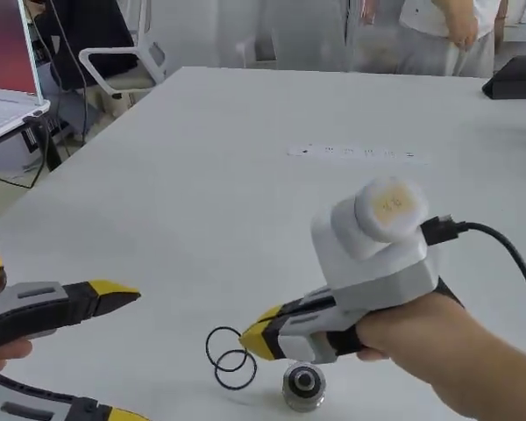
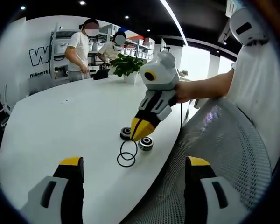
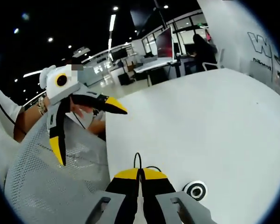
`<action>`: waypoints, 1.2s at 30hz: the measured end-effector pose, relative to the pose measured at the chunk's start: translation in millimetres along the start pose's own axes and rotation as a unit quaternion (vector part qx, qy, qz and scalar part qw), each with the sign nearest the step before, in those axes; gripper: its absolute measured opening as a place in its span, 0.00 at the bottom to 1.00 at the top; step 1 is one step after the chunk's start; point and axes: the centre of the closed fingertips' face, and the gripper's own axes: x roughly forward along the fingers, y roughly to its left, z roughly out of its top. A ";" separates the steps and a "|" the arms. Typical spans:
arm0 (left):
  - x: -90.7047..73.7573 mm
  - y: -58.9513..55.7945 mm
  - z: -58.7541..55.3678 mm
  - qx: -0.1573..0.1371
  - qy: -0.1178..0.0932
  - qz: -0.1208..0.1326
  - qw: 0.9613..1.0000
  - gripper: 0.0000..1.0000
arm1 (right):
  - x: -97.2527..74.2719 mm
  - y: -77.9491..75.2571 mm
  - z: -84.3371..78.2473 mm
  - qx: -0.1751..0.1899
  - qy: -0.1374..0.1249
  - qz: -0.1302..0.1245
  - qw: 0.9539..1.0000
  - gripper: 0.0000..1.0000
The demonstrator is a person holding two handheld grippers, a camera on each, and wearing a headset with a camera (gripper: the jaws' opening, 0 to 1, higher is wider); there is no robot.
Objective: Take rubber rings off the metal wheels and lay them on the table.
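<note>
**Step in hand: ring placement.** The right gripper point(image 1: 248, 338) sits in the lower centre of the head view with its yellow-tipped fingers together. They appear clamped on the edge of the upper thin black rubber ring point(image 1: 208, 345); in the right gripper view a black line runs out of the seam between the tips. This upper ring lies low against the white table point(image 1: 245, 175) and overlaps the lower thin black rubber ring point(image 1: 234, 388), which lies flat and free.

A small round metal wheel point(image 1: 304, 384) stands just right of the rings, below the gripper body. The left gripper view shows a second metal wheel point(image 2: 126, 133) beside it. Whether either wheel carries a ring cannot be told.

The left gripper point(image 1: 133, 355), at the lower left, has its fingers wide apart and holds nothing.

**Next move, as judged.** Part the right fingers to drop the ring, then lift clear without dragging either loop.

**Clearance.** In the left gripper view the table's near edge runs close to the wheels, with a mesh chair point(image 2: 210, 154) beyond it. Open tabletop extends toward the upper frame of the head view; work in that direction.
</note>
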 end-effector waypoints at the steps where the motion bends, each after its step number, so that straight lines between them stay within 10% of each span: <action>1: 0.1 0.1 -0.4 0.000 0.001 0.001 1.000 0.88 | 0.7 -1.4 -2.2 0.006 0.002 0.001 1.000 0.00; 18: -0.9 1.8 -2.6 -0.013 0.004 0.005 1.000 0.86 | 6.7 -16.6 -40.9 0.051 0.061 -0.014 0.997 0.00; 36: -2.5 8.0 -7.0 -0.023 0.005 0.010 1.000 0.83 | 1.7 -27.8 -44.4 0.051 0.066 -0.041 0.996 0.00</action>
